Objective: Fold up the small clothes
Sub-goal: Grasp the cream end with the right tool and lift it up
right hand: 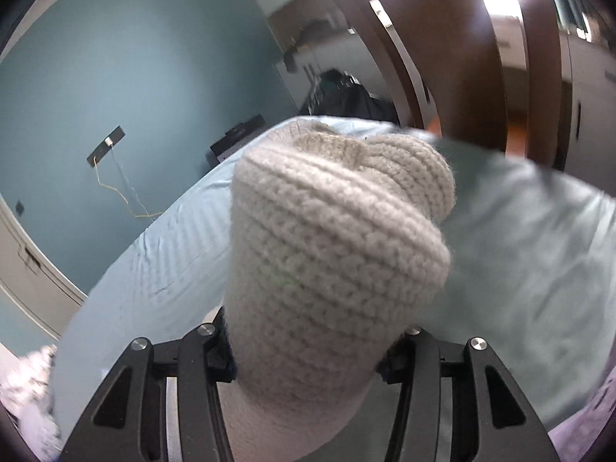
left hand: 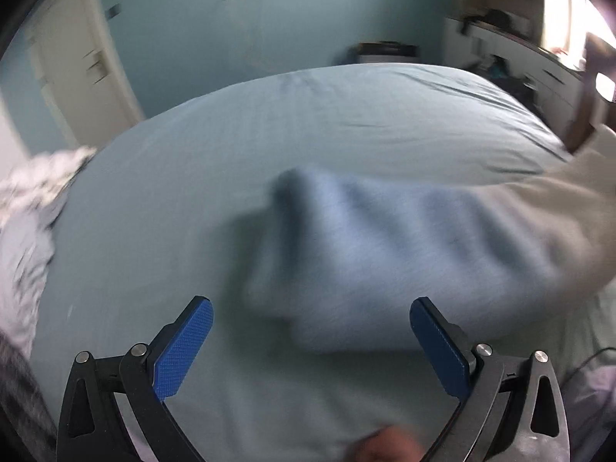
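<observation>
**Two grippers, one knitted piece held up over the bed**

Both of my grippers are above the bed (left hand: pixel 269 123), which is covered in a pale blue sheet.

My left gripper (left hand: pixel 311 346) has its jaws spread wide, the blue pads (left hand: pixel 184 350) well apart and gripping nothing. Just ahead of them a blurred blue garment (left hand: pixel 385 254) lies on or just over the sheet; the blur keeps me from telling which. A beige knitted stretch (left hand: pixel 569 208) runs on from its right side toward the frame edge.

My right gripper (right hand: pixel 308 362) is closed on the beige knitted garment (right hand: pixel 331 246). The chunky knit bunches up between my fingers and rises straight in front of the camera, hiding the fingertips and much of the sheet behind it. It is lifted off the bed.

At the left edge of the bed sits a crumpled pile of light patterned cloth (left hand: pixel 34 200). A teal wall (right hand: pixel 115 77) and a dark wooden door (right hand: pixel 462 57) stand beyond.
</observation>
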Motion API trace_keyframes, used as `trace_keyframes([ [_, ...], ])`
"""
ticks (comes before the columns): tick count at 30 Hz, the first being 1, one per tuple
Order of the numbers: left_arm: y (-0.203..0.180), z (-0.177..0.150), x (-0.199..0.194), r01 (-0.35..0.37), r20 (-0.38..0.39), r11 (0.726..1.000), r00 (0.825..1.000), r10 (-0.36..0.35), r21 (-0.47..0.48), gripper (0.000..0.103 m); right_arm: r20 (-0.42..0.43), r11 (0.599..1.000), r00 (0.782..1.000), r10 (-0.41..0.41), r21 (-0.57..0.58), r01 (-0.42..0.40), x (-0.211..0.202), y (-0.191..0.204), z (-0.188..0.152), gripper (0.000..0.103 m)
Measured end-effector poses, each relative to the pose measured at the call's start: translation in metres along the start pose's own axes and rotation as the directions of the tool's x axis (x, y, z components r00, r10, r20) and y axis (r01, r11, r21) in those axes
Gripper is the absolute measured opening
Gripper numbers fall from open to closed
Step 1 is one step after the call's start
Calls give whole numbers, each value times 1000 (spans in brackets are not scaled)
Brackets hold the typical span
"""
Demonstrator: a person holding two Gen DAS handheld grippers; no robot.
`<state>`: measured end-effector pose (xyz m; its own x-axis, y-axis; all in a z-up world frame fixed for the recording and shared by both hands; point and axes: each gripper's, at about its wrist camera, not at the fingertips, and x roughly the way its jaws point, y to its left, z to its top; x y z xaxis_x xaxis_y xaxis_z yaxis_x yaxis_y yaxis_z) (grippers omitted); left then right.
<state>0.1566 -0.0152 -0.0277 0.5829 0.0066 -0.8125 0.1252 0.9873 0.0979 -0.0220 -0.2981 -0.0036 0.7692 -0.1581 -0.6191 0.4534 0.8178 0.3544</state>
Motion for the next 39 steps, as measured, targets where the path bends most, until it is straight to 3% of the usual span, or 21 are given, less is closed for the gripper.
trace_keyframes([
  [6, -109, 54, 30, 147, -17, 978, 989, -147, 145, 103, 7, 999, 999, 33, 10, -34, 4, 14, 3, 46],
  [8, -142, 58, 49, 125, -47, 966, 992, -117, 225, 103, 6, 999, 999, 47, 22, -47, 3, 8, 3, 46],
  [10, -172, 47, 74, 36, -79, 950, 997, -12, 310, 103, 4, 998, 998, 55, 24, -55, 16, 13, 4, 46],
  [12, -180, 34, 87, 21, -102, 953, 995, 10, 303, 103, -2, 999, 999, 49, -3, -49, 18, 18, 2, 46],
  [14, -179, 22, 101, 30, -123, 970, 992, 0, 242, 103, -7, 998, 998, 60, -30, -60, 20, 26, -2, 46],
  [16, -172, 16, 100, 43, -83, 983, 996, -28, 177, 103, 9, 996, 998, 70, -53, -69, 19, 31, -3, 46],
  [20, -160, 27, 88, 57, -85, 981, 995, -42, 184, 103, 40, 996, 996, 80, -53, -78, 18, 27, 3, 46],
  [22, -154, 42, 84, -41, -1, 982, 999, 42, 187, 103, 55, 995, 995, 84, -51, -81, 17, 25, 4, 46],
  [24, -153, 63, 85, -128, 55, 974, 991, 120, 188, 103, 70, 994, 994, 88, -68, -83, 15, 28, 2, 46],
  [27, -164, 85, 112, -144, -6, 957, 989, 150, 252, 103, 107, 990, 988, 109, -106, -98, 9, 33, 0, 46],
  [29, -176, 84, 133, -117, -68, 944, 987, 144, 307, 103, 137, 983, 981, 138, -138, -119, 4, 38, -3, 46],
  [32, -176, 80, 149, -60, -122, 951, 987, 101, 303, 103, 135, 966, 979, 153, -232, -119, 6, 54, -10, 46],
  [36, -143, 71, 123, -24, -124, 976, 991, 52, 216, 103, 147, 967, 975, 167, -216, -133, 7, 51, -1, 46],
  [39, -123, 44, 86, -28, -93, 980, 995, 47, 199, 103, 138, 973, 977, 164, -187, -137, 10, 47, 3, 46],
])
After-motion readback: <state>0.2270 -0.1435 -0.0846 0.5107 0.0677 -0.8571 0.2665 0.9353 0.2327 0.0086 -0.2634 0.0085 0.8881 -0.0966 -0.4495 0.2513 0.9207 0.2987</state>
